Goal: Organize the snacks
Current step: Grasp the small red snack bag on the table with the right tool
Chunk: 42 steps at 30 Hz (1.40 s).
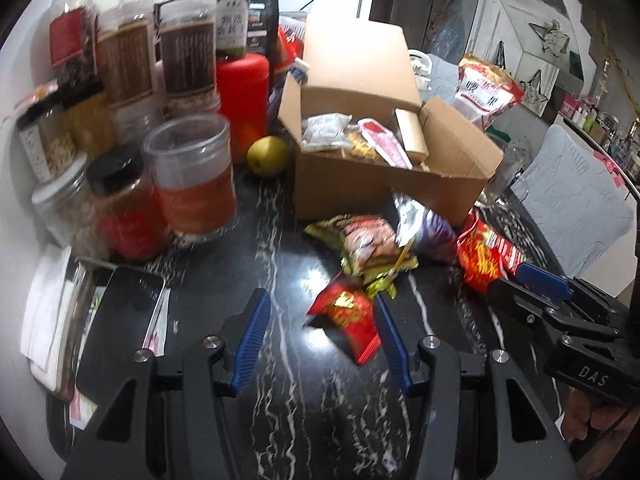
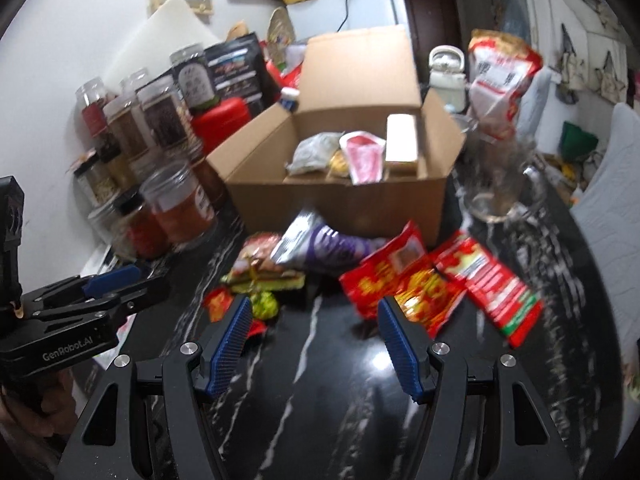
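Loose snack packets [image 2: 400, 280]: heaped mid-frame on my counter [image 2: 320, 400], below the open cardboard box [image 2: 340, 200]. My left hand-held gripper [image 1: 320, 328] and right hand-held gripper [image 2: 316, 332]: jaws apart, empty. Advice: pinch one packet's edge, lift clear, drop boxward.

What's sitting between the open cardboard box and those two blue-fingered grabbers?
A heap of loose snack packets lies on the black marble table before the cardboard box, shown in both wrist views.

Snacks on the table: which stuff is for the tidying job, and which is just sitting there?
For the job:
- cardboard box
- red snack packets
- purple packet
- green packet
- small red packet

Just lying about:
- jars
- pear
- phone
- glass mug
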{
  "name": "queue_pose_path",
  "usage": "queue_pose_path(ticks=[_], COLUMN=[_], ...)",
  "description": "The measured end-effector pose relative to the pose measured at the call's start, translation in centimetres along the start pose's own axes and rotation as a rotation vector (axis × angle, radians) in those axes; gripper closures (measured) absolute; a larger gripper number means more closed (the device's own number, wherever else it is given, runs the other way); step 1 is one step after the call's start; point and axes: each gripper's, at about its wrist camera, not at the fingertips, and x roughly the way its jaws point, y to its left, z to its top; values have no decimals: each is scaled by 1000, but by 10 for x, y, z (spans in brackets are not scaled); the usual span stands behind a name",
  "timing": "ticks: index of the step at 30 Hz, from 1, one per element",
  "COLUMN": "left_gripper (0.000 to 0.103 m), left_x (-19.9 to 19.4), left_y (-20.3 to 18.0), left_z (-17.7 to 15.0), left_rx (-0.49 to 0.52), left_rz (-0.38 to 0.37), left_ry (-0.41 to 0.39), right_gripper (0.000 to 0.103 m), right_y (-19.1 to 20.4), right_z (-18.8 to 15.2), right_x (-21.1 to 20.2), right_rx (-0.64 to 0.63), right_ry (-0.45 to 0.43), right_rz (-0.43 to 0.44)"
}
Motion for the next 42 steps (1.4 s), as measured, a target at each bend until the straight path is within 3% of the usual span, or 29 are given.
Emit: queue_pose_path(ticks=[9, 13, 26, 32, 34, 35, 36, 39, 42], left_gripper=[50, 50, 50, 50, 50, 50, 50, 50, 50], left_x=[6, 9, 8, 6, 7, 7, 7, 10, 14], left_y=[21, 30, 71, 77, 75, 74, 73, 65, 54], left_z=[-21, -27, -37, -37, -35, -35, -34, -32, -31], left_rx=[-43, -54, -190, -224, -221, -219, -217, -188, -156], left_rz=[33, 109, 152, 145, 139, 134, 129, 126, 117], left_ry=[35, 42, 66, 56, 55, 55, 55, 60, 70], right_gripper=[38, 38, 38, 39, 52, 64, 68, 70, 71], right_y=[14, 27, 75, 79, 78, 77, 75, 71, 63], right_z=[-6, -7, -4, -6, -5, -5, -5, -10, -13], right_x=[28, 40, 91, 111, 110, 109, 105, 92, 80], right_rx=[-30, -63, -203, -205, -213, -216, -207, -191, -165], right_ry=[68, 96, 183, 238, 221, 222, 219, 218, 219], right_rz=[48, 86, 203, 153, 130, 137, 170, 253, 263])
